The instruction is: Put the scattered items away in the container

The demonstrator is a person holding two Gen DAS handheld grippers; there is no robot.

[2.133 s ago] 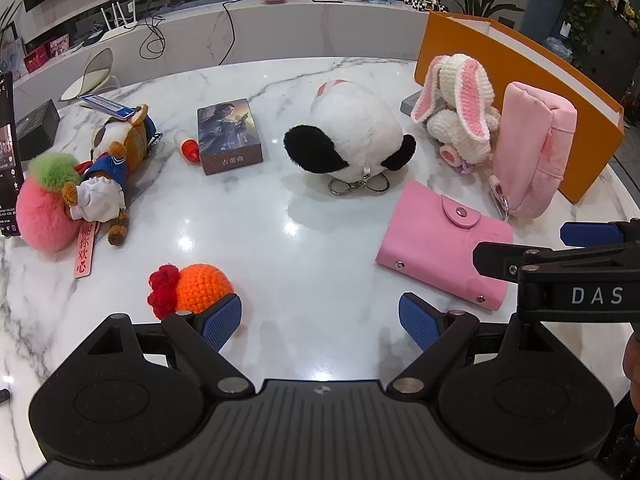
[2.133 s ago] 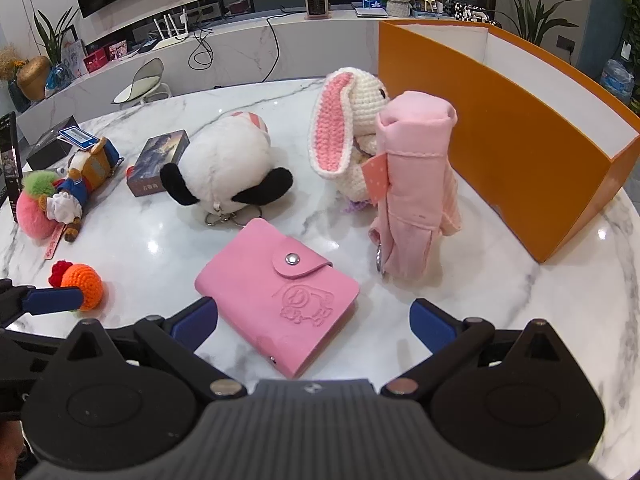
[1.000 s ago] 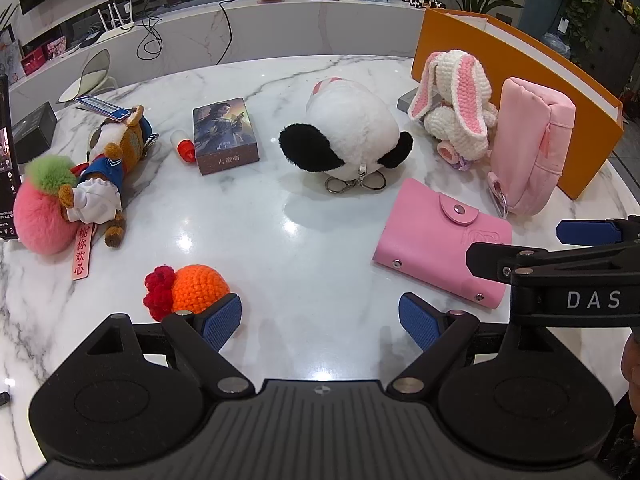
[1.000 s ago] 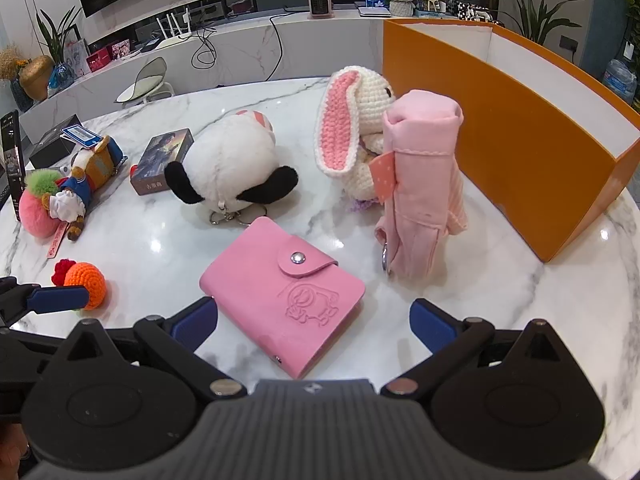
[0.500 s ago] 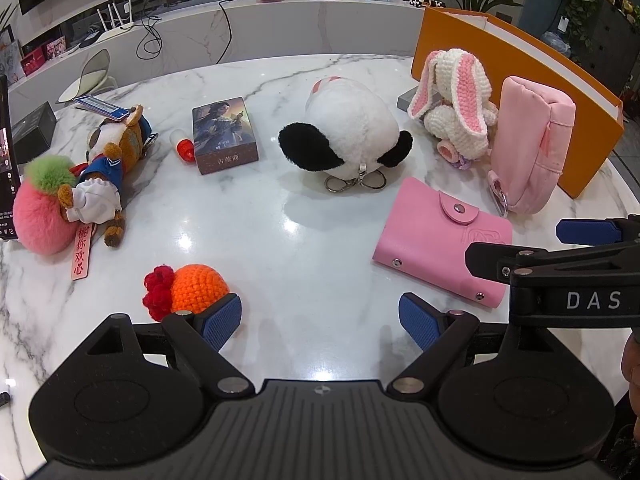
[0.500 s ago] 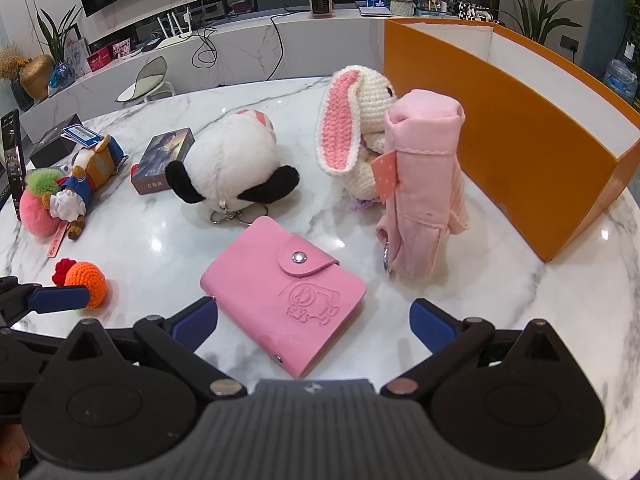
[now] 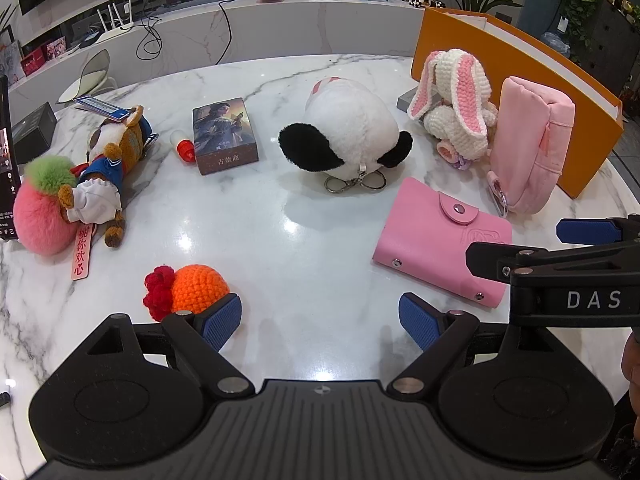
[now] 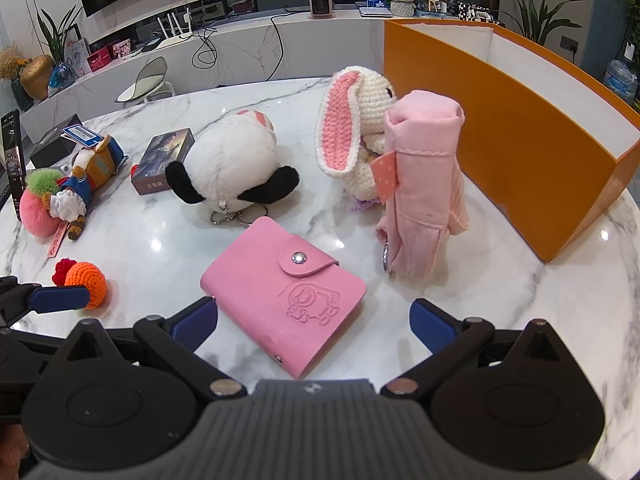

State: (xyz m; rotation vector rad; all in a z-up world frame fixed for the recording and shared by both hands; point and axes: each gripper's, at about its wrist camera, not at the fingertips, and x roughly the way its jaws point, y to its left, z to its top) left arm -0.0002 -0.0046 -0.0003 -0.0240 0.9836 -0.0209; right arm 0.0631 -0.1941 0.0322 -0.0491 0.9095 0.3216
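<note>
An orange box (image 8: 504, 132) with white inside stands at the table's right. Scattered before it lie a pink card wallet (image 8: 284, 292), a pink pouch (image 8: 424, 192), a crochet rabbit (image 8: 356, 136), a black-and-white plush (image 8: 232, 168), a card box (image 7: 224, 136), an orange crochet ball (image 7: 196, 288), a dressed bear (image 7: 108, 168) and a pink pompom (image 7: 40, 216). My right gripper (image 8: 314, 326) is open, with the wallet's near corner between its fingers. My left gripper (image 7: 320, 322) is open and empty, its left pad beside the orange ball.
A small red-capped tube (image 7: 182, 148) lies left of the card box. Dark boxes (image 7: 32, 128) stand at the table's left edge. A counter (image 7: 280, 28) with a heater and cables runs behind the round marble table (image 7: 280, 240).
Both grippers have eased slightly forward; the right one now straddles the wallet's near corner. No item has moved.
</note>
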